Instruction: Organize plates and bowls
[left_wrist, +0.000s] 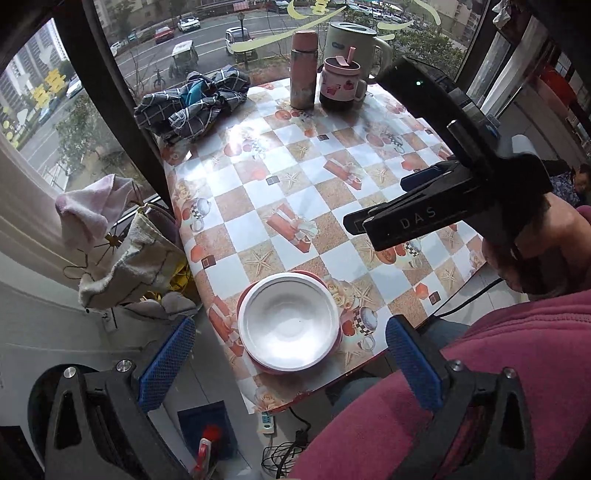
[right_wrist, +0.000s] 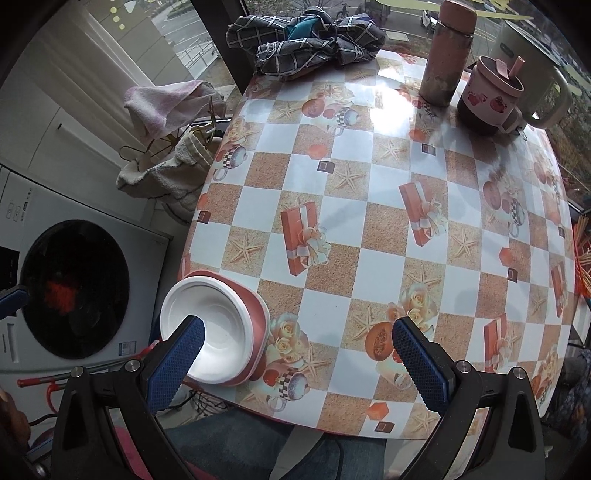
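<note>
Stacked white bowl (left_wrist: 288, 325) on pink plate (left_wrist: 258, 363) at table (left_wrist: 332, 177) edge.
Left gripper (left_wrist: 290, 363) and right gripper (right_wrist: 297, 363): fingers apart, empty; bowl lies between the left's, beside the right's left finger (right_wrist: 175, 363).

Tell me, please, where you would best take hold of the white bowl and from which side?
Probably by the rim of the white bowl, at the arc that overhangs the table's near edge. It sits nested in the pink dish, so its wall is hidden and only the thin, flared lip is free. Bring the open left tongs in from the person's side, one finger above the lip, one beneath.
</note>
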